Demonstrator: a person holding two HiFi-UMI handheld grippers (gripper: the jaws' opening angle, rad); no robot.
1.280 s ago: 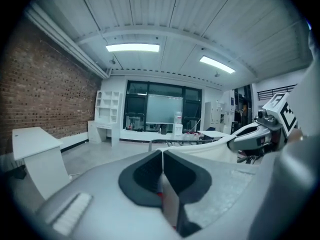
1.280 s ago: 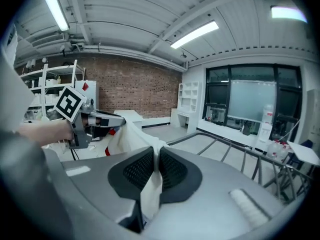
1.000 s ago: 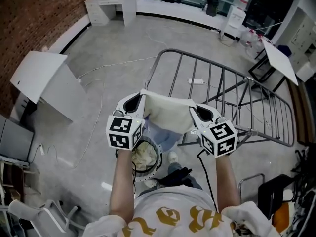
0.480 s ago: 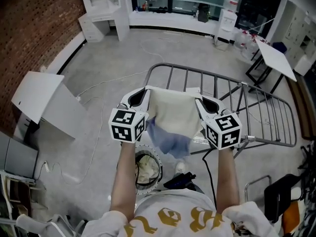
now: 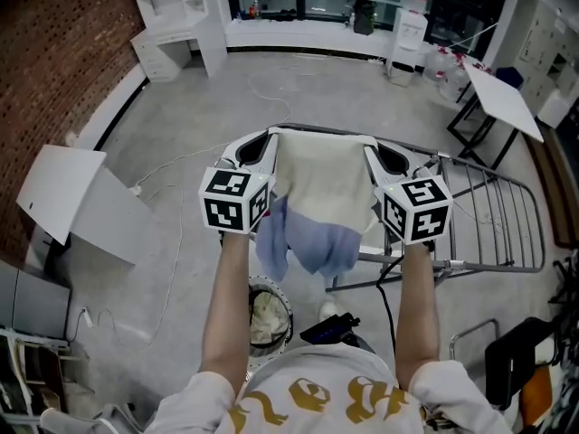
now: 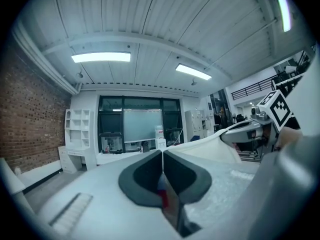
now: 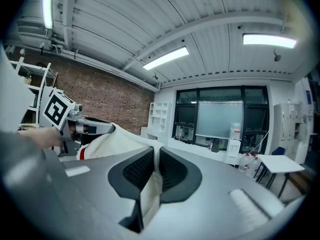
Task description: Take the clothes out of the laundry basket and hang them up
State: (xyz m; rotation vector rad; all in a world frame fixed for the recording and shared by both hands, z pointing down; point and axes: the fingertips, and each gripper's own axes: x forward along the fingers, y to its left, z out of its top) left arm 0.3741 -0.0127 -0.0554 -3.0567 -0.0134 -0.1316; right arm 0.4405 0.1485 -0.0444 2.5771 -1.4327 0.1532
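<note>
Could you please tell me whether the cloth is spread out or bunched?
Spread out: the cloth stretches between the left gripper and right gripper, both shut on it.

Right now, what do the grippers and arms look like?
Left gripper and right gripper: grey shells, black fingers, each with a white cube of black square markers. A black cable hangs from the right one. Short white sleeves; forearms bare.

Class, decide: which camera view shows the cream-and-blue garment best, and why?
The head view: the whole garment hangs spread between the left gripper and right gripper. Each gripper view shows only a pinched edge and a cream fold.
</note>
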